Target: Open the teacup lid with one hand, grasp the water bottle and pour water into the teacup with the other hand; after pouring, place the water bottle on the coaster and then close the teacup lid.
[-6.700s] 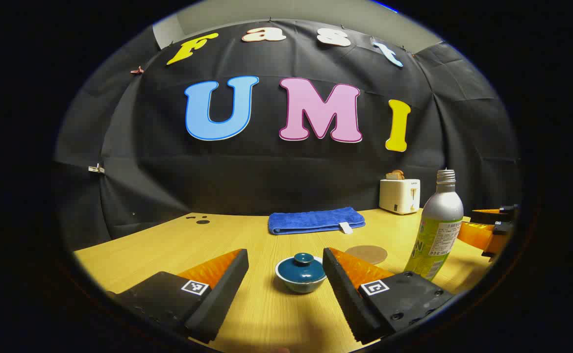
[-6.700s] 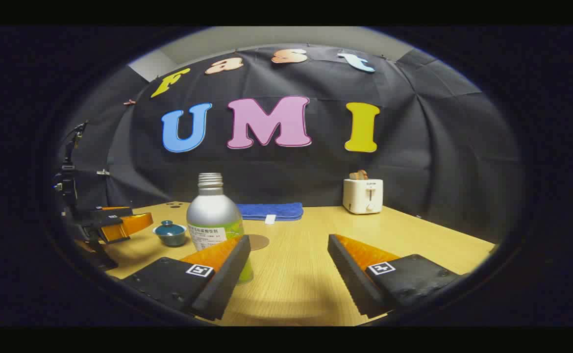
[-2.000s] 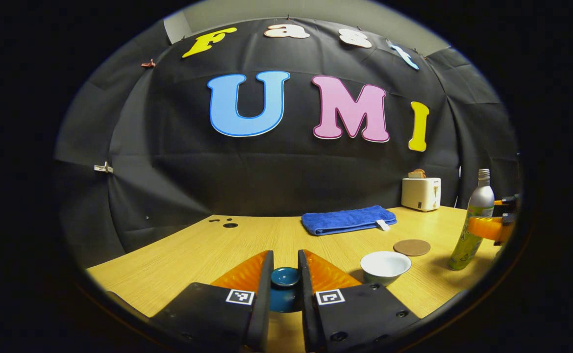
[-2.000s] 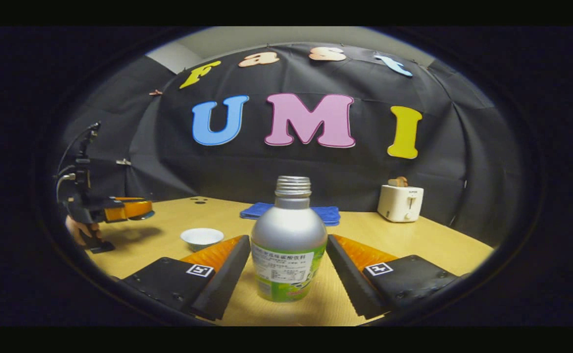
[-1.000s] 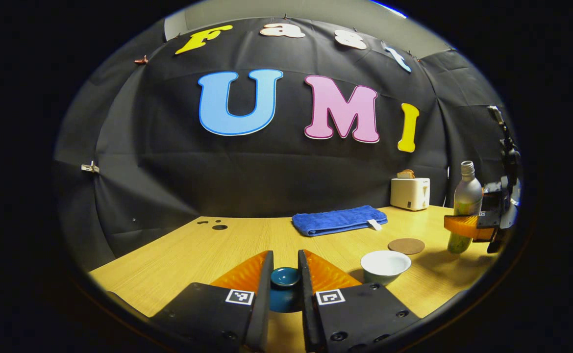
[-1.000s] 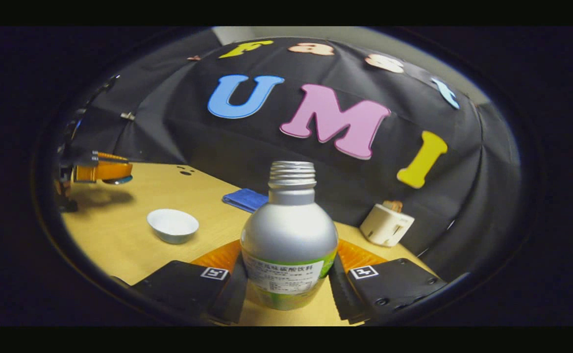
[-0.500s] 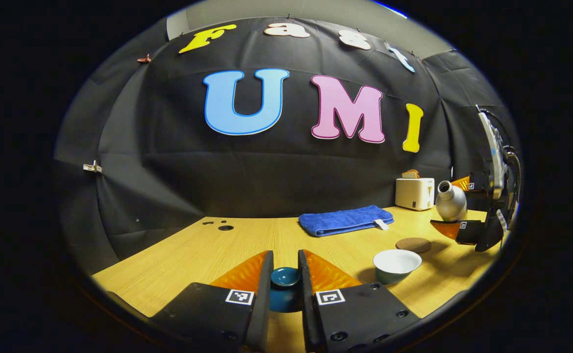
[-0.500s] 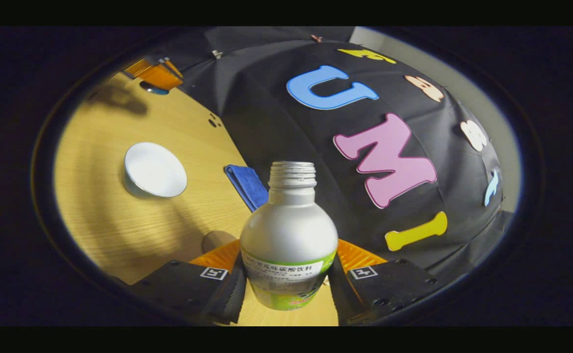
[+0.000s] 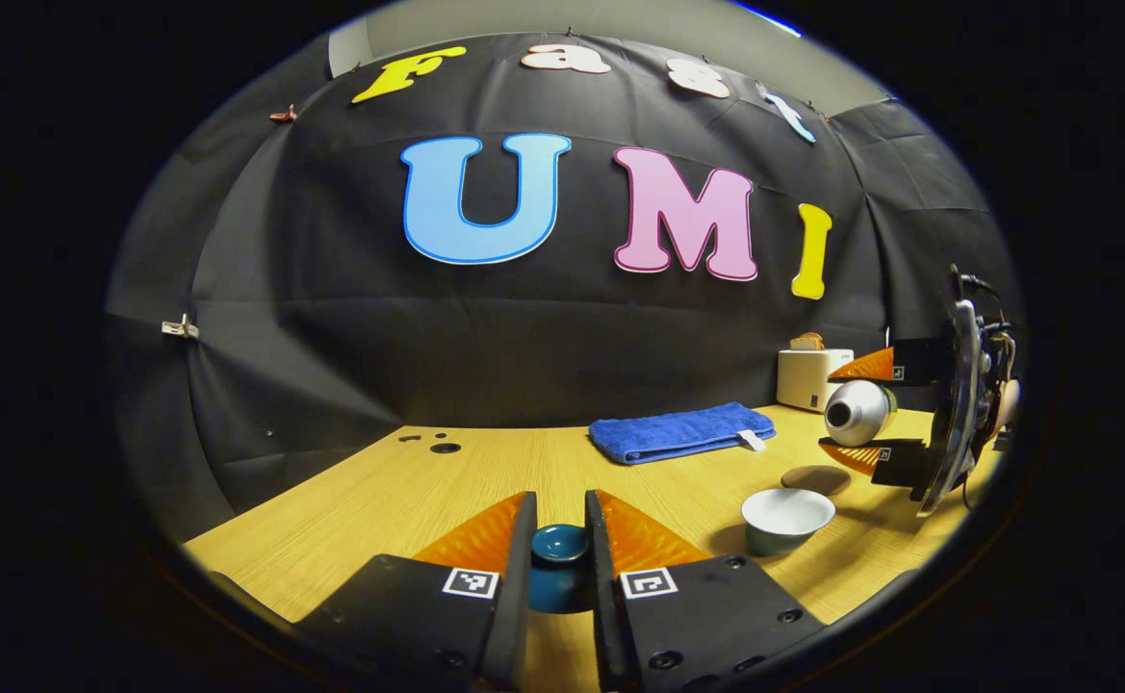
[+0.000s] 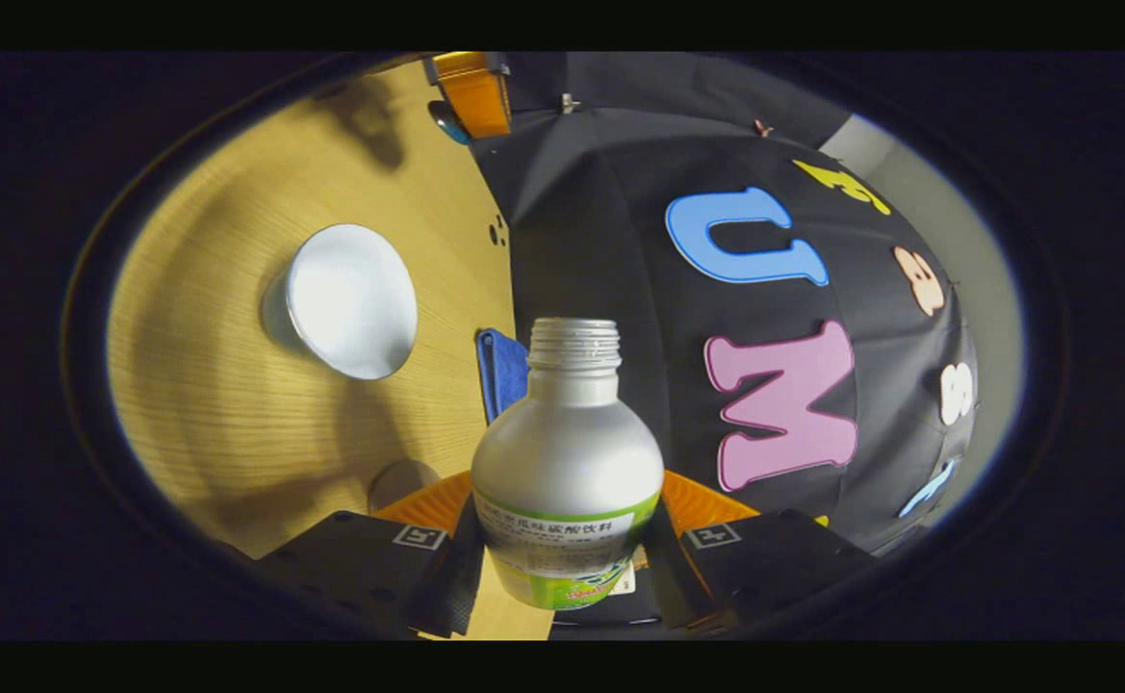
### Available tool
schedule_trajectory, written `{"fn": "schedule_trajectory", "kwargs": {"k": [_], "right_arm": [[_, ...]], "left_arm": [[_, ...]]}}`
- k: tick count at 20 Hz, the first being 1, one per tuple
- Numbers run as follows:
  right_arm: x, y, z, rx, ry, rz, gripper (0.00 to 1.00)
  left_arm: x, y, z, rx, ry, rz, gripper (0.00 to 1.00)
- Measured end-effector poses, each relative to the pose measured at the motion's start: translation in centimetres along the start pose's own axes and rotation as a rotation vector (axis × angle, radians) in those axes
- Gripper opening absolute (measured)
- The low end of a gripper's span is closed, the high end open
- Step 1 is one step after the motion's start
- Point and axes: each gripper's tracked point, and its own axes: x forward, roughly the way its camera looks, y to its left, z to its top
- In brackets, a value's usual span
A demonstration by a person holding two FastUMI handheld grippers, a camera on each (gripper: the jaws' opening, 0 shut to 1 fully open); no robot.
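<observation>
One left gripper (image 9: 559, 558): fingers pinching one teacup lid (image 9: 559, 545), held above the table (image 9: 408, 491). One right gripper (image 10: 562, 558): fingers pressed on both sides of one water bottle (image 10: 567, 462), tipped sideways, uncapped mouth toward the cup. One open teacup (image 9: 787, 517) on the table, right of the left gripper. One coaster (image 9: 815, 478) just beyond the teacup. One blue towel (image 9: 679, 431). One toaster (image 9: 807, 377).

Black gripper bodies (image 9: 562, 616), square coded tags, round screws, wedge-shaped fingers (image 9: 485, 539), trailing cable
</observation>
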Motion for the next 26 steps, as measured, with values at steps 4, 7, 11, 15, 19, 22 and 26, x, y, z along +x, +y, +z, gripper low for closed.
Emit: {"fn": "schedule_trajectory", "kwargs": {"k": [4, 7, 11, 15, 19, 22, 26], "right_arm": [[1.1, 0.7, 1.3, -0.120, -0.044, 0.012, 0.74], [1.5, 1.2, 1.2, -0.186, -0.065, 0.013, 0.77], [2.4, 1.9, 0.7, -0.236, -0.069, 0.025, 0.74], [2.6, 1.7, 0.7, -0.283, -0.080, 0.019, 0.74], [2.4, 1.6, 1.6, -0.350, -0.113, 0.008, 0.74], [2.2, 1.3, 2.3, -0.433, -0.149, -0.022, 0.74], [3.3, 0.7, 2.0, -0.493, -0.150, -0.036, 0.74]], "left_arm": [[0.0, 0.0, 0.0, 0.000, 0.000, 0.000, 0.34], [0.0, 0.0, 0.0, 0.000, 0.000, -0.001, 0.32], [-0.1, 0.0, 0.0, 0.000, 0.000, 0.000, 0.34], [-0.1, 0.1, 0.0, 0.000, 0.000, 0.000, 0.34], [-0.1, 0.0, 0.0, 0.001, 0.000, -0.001, 0.32], [-0.1, 0.1, 0.0, 0.001, 0.000, -0.001, 0.32], [-0.1, 0.0, 0.0, 0.001, 0.000, -0.001, 0.34]]}}
